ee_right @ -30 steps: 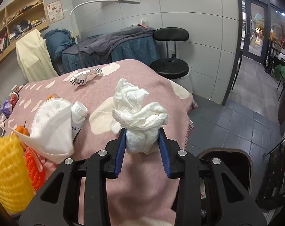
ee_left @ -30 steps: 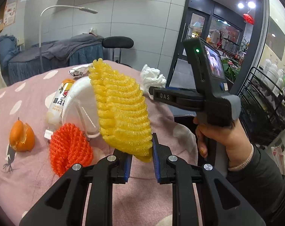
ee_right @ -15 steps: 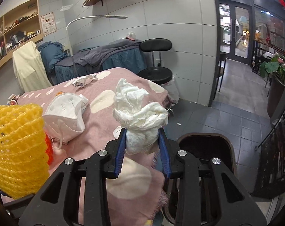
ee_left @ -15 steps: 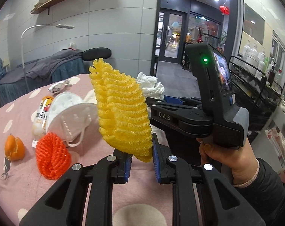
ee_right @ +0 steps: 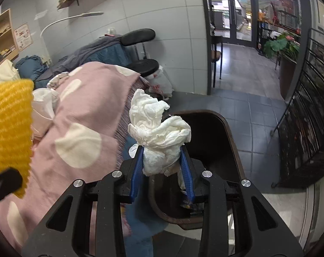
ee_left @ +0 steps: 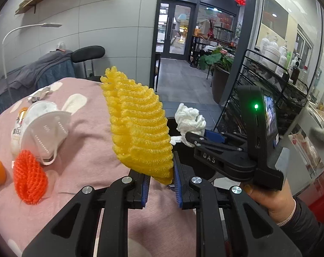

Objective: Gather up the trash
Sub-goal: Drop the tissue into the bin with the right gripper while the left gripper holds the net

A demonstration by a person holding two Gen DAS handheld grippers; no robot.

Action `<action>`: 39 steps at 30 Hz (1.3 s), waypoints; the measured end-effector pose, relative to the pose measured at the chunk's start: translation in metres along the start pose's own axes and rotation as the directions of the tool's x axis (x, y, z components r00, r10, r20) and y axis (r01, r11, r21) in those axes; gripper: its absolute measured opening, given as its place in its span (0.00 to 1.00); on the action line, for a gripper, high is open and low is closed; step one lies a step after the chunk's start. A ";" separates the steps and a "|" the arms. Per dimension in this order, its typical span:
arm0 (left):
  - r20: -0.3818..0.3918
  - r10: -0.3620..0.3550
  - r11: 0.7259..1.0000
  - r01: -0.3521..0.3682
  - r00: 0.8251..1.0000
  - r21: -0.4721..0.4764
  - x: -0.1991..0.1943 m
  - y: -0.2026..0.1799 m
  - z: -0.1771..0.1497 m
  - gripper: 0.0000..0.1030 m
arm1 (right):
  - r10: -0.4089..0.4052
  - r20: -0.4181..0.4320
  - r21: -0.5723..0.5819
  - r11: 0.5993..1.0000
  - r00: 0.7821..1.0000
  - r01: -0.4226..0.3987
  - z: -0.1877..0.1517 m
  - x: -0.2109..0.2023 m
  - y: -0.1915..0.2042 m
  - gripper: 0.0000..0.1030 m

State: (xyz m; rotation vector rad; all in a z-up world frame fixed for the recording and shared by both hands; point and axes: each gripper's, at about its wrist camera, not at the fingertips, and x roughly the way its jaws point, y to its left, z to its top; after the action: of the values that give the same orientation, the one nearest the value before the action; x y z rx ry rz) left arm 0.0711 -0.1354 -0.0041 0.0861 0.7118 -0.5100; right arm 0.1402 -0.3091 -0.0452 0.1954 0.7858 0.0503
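Tissue (ee_right: 159, 128) sits clamped in the right tongs (ee_right: 162, 171) above a dark bin (ee_right: 230, 141); left tongs (ee_left: 161, 184) pinch yellow foam netting (ee_left: 138, 126).

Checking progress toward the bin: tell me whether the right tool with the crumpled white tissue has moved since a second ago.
Yes. The right tool carried the crumpled white tissue off the pink spotted blanket, over the dark bin.
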 end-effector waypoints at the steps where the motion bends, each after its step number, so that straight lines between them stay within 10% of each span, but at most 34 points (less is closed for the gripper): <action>1: -0.001 -0.002 1.000 0.002 1.000 0.007 0.001 -0.003 0.000 0.19 | -0.011 -0.007 0.011 1.000 1.000 0.011 -0.003 0.002 -0.005 0.33; 18: -0.103 -0.041 0.998 0.046 0.994 0.044 0.041 -0.029 0.003 0.19 | -0.110 -0.244 0.116 0.983 0.963 0.142 -0.044 0.103 -0.064 0.34; 23: -0.123 -0.044 0.998 0.050 0.991 0.049 0.047 -0.031 0.001 0.19 | -0.110 -0.300 0.161 0.973 0.947 0.164 -0.056 0.121 -0.074 0.48; 26: -0.133 -0.044 0.997 0.052 0.990 0.054 0.050 -0.034 0.001 0.19 | -0.114 -0.301 0.163 0.972 0.947 0.169 -0.061 0.121 -0.073 0.65; 39: -0.208 -0.051 0.994 0.071 0.977 0.088 0.080 -0.051 0.011 0.19 | -0.135 -0.206 0.206 0.962 0.969 0.178 -0.064 0.066 -0.080 0.74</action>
State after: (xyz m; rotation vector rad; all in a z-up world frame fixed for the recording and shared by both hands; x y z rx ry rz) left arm 0.1053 -0.2162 -0.0425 0.2093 0.8948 -0.5997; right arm 0.1398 -0.3698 -0.1511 0.3446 0.9968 -0.1736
